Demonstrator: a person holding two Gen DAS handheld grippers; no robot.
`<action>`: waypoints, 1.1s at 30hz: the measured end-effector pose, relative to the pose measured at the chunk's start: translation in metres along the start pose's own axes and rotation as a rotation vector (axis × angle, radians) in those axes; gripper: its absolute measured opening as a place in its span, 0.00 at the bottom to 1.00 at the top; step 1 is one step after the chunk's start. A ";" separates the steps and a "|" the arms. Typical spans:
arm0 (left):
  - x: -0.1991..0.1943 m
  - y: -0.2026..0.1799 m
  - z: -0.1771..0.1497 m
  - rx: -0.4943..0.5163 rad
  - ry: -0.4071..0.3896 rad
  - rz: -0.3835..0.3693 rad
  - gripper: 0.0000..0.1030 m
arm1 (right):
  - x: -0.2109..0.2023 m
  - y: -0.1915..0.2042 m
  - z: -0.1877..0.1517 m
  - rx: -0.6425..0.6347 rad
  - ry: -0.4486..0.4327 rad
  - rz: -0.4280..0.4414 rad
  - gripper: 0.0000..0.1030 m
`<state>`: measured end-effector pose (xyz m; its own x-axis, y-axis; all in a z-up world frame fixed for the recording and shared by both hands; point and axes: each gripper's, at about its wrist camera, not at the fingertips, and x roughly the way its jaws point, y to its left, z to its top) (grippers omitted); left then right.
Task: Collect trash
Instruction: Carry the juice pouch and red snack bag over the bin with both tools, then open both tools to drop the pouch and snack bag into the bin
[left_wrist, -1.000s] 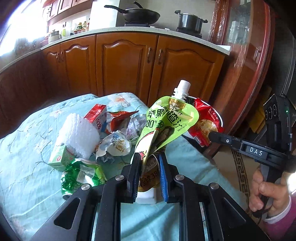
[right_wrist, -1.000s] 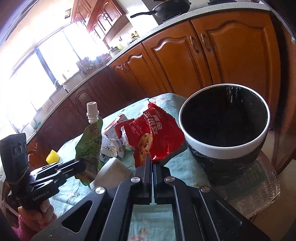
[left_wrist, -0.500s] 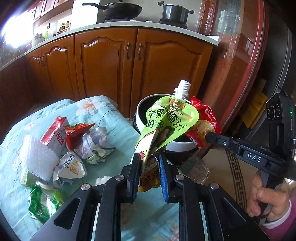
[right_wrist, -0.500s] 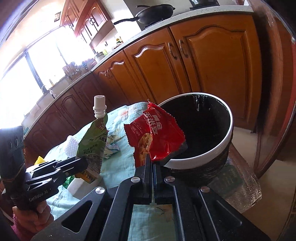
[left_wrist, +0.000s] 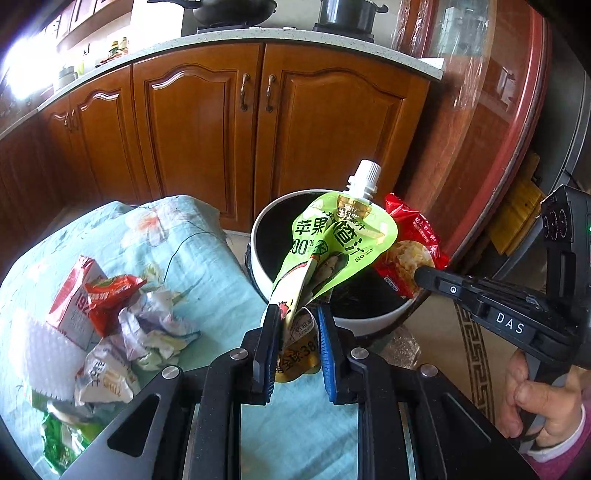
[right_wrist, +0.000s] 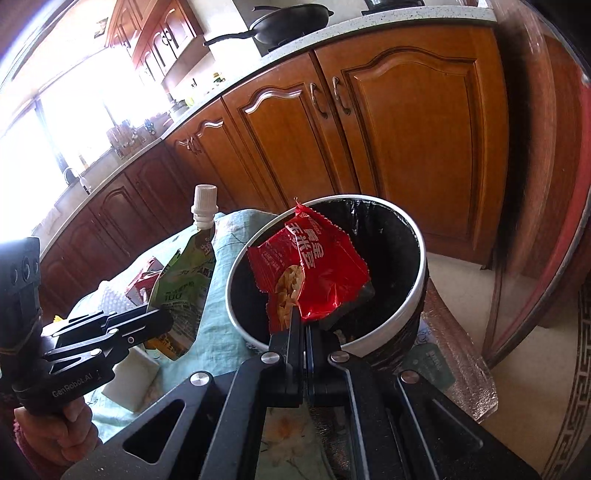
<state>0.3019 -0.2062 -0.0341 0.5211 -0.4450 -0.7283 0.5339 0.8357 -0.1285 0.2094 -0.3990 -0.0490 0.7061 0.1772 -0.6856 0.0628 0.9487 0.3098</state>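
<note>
Left tongs (left_wrist: 295, 325) pinch the light, floppy green juice pouch (left_wrist: 332, 251) by its bottom edge, right tongs (right_wrist: 303, 321) clamp the crinkly red snack bag (right_wrist: 314, 273) by its lower corner over the bin (right_wrist: 406, 314), with loose wrappers (left_wrist: 122, 332) at nine o'clock.

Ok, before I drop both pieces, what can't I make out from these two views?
- Bin bottom: both views, black liner and the red wrapper hide whether it holds anything.
- Green pouch lower end: left view, hidden between the left tongs.
- Green wrapper: left view, cut off by the edge.
- Pouch small print: right view, blurred.
</note>
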 end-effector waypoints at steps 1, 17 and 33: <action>0.003 -0.001 0.003 0.002 0.003 0.002 0.18 | 0.002 -0.001 0.002 0.000 0.003 -0.004 0.00; 0.046 -0.022 0.039 0.018 0.068 0.031 0.19 | 0.026 -0.020 0.027 -0.024 0.061 -0.049 0.00; 0.026 -0.014 0.034 -0.048 -0.003 0.018 0.55 | 0.029 -0.035 0.029 0.029 0.065 -0.016 0.31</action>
<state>0.3310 -0.2407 -0.0282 0.5322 -0.4310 -0.7287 0.4921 0.8579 -0.1479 0.2486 -0.4343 -0.0605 0.6574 0.1799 -0.7317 0.0945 0.9437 0.3170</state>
